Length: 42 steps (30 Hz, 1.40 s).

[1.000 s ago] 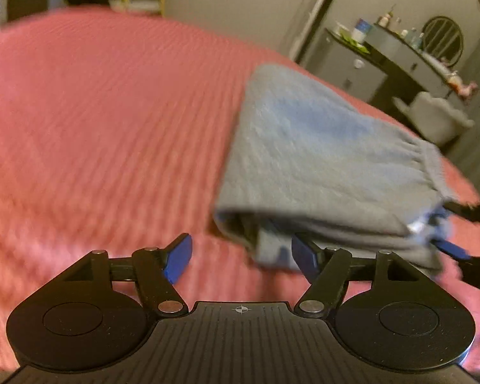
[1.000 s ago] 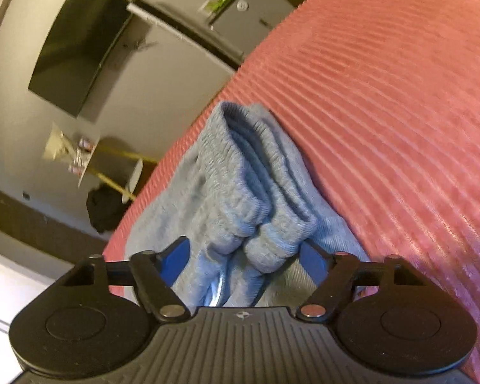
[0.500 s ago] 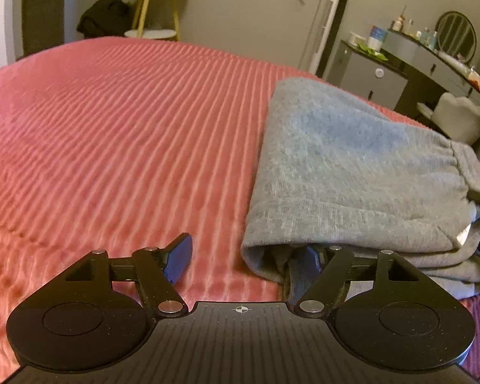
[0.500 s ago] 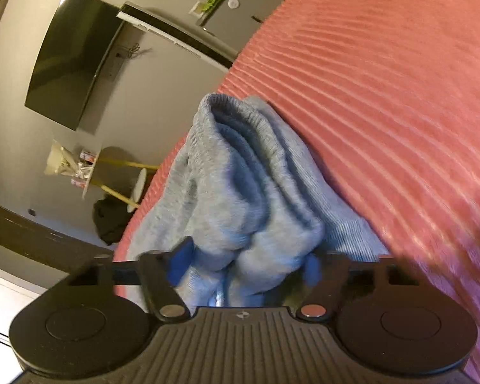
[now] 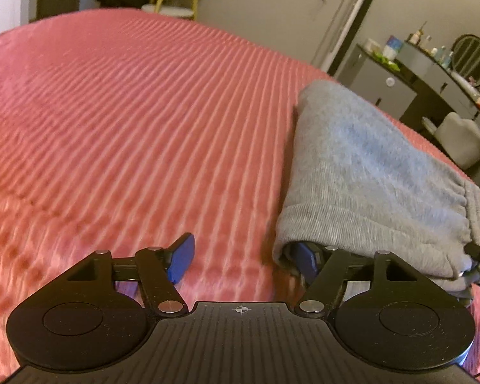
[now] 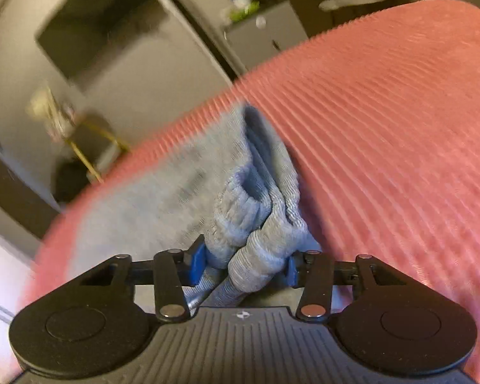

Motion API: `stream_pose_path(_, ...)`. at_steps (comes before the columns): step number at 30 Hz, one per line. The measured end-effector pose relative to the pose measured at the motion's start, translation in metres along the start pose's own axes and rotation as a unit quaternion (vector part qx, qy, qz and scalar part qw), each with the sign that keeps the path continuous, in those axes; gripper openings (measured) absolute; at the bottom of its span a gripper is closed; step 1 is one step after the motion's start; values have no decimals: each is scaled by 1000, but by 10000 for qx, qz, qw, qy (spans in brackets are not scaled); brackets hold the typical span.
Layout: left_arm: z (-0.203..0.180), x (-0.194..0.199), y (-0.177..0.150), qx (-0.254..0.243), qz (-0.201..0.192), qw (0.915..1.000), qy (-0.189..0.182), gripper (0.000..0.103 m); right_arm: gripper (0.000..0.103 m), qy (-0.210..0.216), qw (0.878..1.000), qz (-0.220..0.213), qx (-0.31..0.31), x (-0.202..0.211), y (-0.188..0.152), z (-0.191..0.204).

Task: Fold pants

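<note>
Pinching ribbed grey pants (image 6: 256,224), right claw (image 6: 243,264); corduroy-ridged bedspread (image 6: 384,128).

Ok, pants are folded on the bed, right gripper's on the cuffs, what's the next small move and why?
Probably close the left gripper. Its jaws are open, and one blue finger is already tucked under the fold of the grey pants while the other lies on the red bed. The right gripper is clamped on the bunched cuffs, so that end looks held.
</note>
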<state>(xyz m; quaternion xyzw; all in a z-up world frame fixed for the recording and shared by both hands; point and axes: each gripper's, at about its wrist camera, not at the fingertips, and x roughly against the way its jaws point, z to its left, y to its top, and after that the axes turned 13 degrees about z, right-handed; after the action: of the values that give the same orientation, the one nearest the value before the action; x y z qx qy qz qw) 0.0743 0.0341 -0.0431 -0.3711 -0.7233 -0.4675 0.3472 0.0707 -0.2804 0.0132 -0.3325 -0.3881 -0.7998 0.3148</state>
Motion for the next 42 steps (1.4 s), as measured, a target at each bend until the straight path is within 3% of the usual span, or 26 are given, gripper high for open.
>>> stream_pose_path(4, 8, 15, -5, 190, -70, 9993, -327, 73, 63, -129, 9996, -163, 176, 16, -1, 9)
stream_pose_path(7, 5, 31, -12, -158, -358, 9953, -881, 79, 74, -667, 9949, -328, 676, 22, -12, 13)
stream_pose_path(10, -2, 44, -20, -439, -769, 9896, -1133, 84, 79, -1101, 9862, -403, 1168, 25, -20, 21)
stream_pose_path(13, -6, 49, -25, -599, -986, 9860, -1204, 85, 81, -1120, 9869, -373, 1101, 26, -22, 21)
stream_pose_path(16, -8, 42, -24, -527, -907, 9898, -963, 87, 86, -1076, 9894, -288, 929, 20, -18, 15)
stream_pose_path(20, -10, 13, -12, -417, -232, 9977, -486, 87, 92, -1222, 9864, -287, 1060, 16, -20, 16)
stream_pose_path(23, -12, -3, -9, -439, 133, 9989, 15, 87, 94, -1342, 9838, -239, 1165, 8, -22, 16)
stream_pose_path(30, -17, 7, -18, -612, 24, 9979, 196, 87, 95, -1472, 9804, -315, 1268, 12, -29, 20)
stream_pose_path(34, -25, 14, -24, -668, -24, 9975, 220, 87, 97, -1771, 9726, -212, 1490, 17, -41, 26)
stream_pose_path(42, -46, 30, -42, -1200, -289, 9918, 335, 87, 97, -1713, 9733, -130, 1519, 37, -63, 34)
